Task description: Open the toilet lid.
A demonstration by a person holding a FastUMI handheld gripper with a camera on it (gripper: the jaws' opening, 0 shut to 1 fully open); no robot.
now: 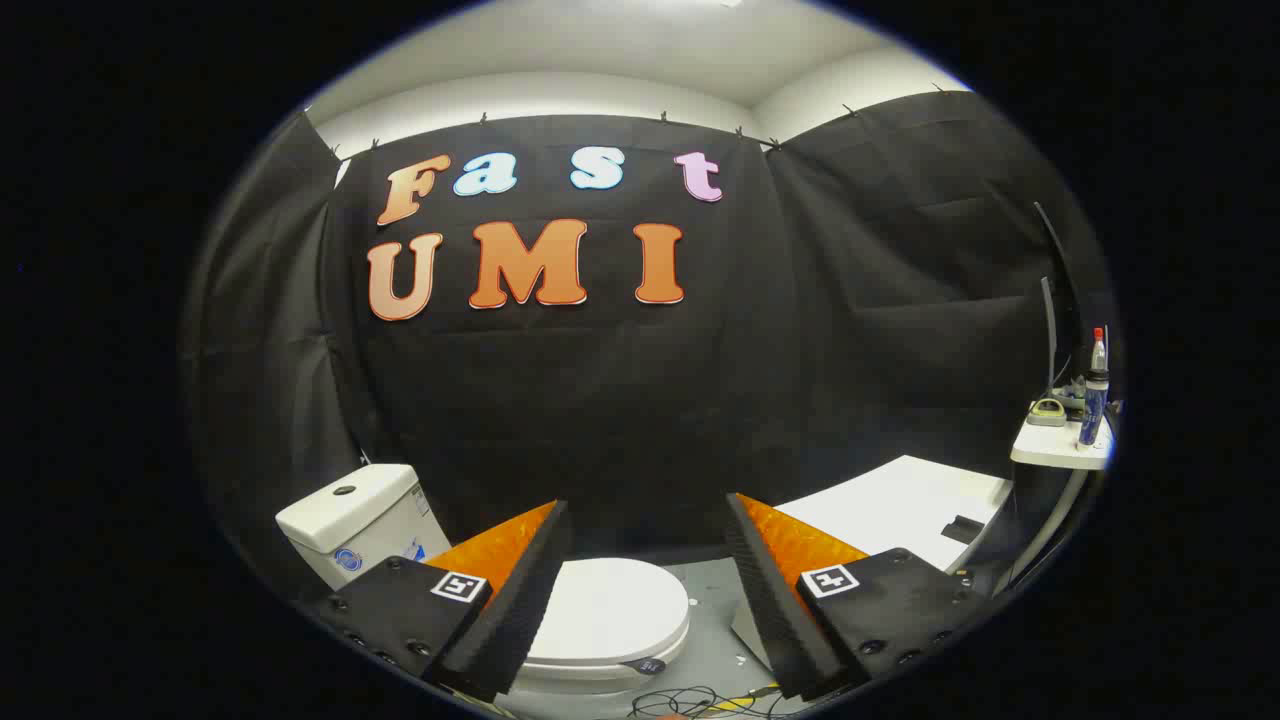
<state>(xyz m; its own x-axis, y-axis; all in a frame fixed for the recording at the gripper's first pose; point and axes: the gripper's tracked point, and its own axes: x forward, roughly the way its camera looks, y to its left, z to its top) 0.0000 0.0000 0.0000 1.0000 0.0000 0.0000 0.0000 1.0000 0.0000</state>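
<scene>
Black cloth walls (pixel 640 400) close off the booth beyond the fingers, with a pale ceiling above and a grey floor (pixel 712 620) showing low down between them. To the right of the right finger, a white tabletop (pixel 900 510) reaches toward the wall, and past it a small white shelf (pixel 1060 445) carries a spray bottle (pixel 1095 395) and some small items too tiny to make out. Left of the left finger stands the white toilet tank (pixel 350 520), close against the cloth. The toilet lid (pixel 610 610) lies down flat over the bowl, partly behind the left finger and reaching into the gap between the two; open floor lies to its right, before the right finger. Thin cables (pixel 700 703) trail on the floor just in front of the bowl. The gripper (pixel 648 535) has its fingers spread wide apart, gripping nothing and clear of the lid.
</scene>
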